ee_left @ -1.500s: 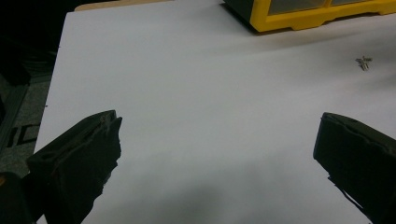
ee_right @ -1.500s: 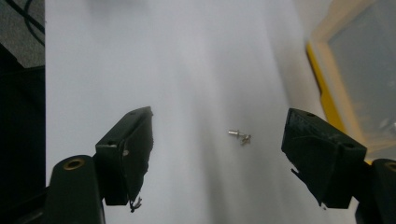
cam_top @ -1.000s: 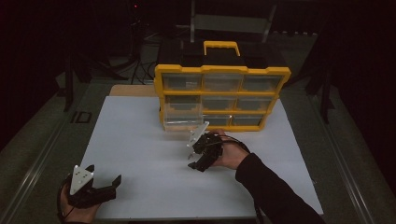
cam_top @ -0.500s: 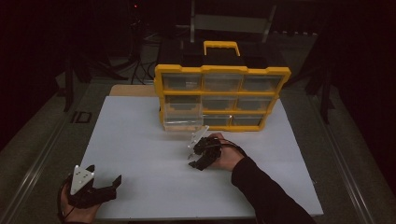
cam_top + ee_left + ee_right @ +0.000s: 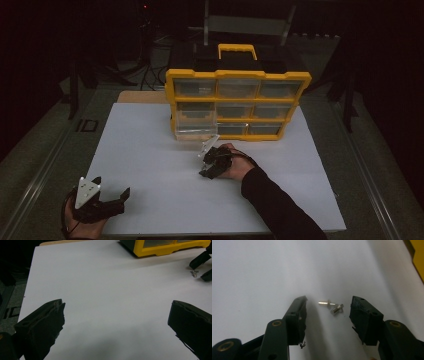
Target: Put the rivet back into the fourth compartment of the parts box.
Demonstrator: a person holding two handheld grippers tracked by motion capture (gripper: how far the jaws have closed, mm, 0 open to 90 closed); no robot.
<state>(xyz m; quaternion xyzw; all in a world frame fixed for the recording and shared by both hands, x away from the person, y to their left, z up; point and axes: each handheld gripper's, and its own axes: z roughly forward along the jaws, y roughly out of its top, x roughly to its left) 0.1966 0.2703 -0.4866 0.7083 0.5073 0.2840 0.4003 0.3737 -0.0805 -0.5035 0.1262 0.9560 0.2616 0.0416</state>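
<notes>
Fingers [image 5: 298, 315] of right gripper [image 5: 328, 308] apart, straddling two small metal screws [image 5: 331, 306]; left gripper [image 5: 116, 315] wide, empty; matte white table [image 5: 150, 150].

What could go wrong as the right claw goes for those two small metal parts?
The two screws lie touching between the open right claw; closing may catch only one or flick the other across the sheet. They are small and round, so they may slip from the pads. The open drawer could be bumped.

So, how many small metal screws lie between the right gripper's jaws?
2. A thin pin-like screw lies on the white table, and a stubbier screw lies beside it, both between the open right gripper.
</notes>
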